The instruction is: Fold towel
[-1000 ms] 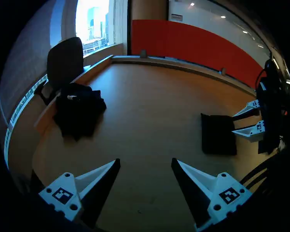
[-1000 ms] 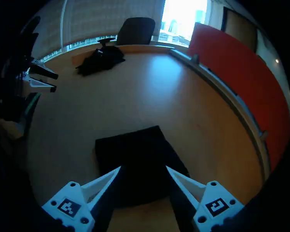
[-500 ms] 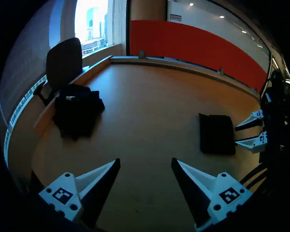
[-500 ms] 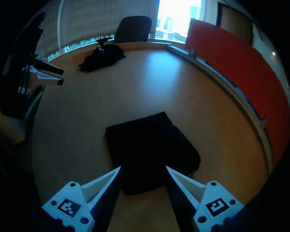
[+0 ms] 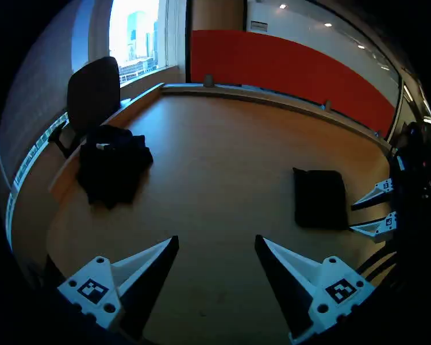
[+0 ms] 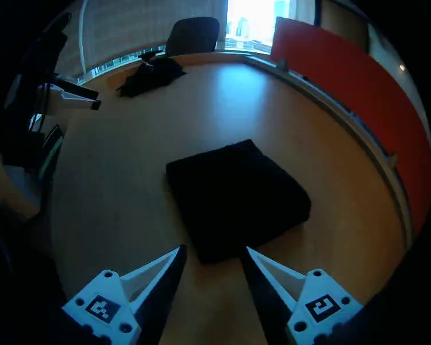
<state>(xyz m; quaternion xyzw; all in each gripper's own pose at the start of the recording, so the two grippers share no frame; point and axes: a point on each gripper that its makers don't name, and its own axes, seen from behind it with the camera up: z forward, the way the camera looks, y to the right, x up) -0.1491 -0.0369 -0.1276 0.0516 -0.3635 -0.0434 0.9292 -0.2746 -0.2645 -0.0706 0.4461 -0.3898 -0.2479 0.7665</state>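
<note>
Right gripper view puts your right gripper at the near edge of the folded towel, fingers spread, gripping nothing; the towel lies flat on the wooden table; your left gripper hovers well apart, fingers likewise spread; beyond it sit a dark clothing heap and a chair.

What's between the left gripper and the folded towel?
Only bare wooden table, seen in the left gripper view; the left gripper is open, apart from the towel.
</note>
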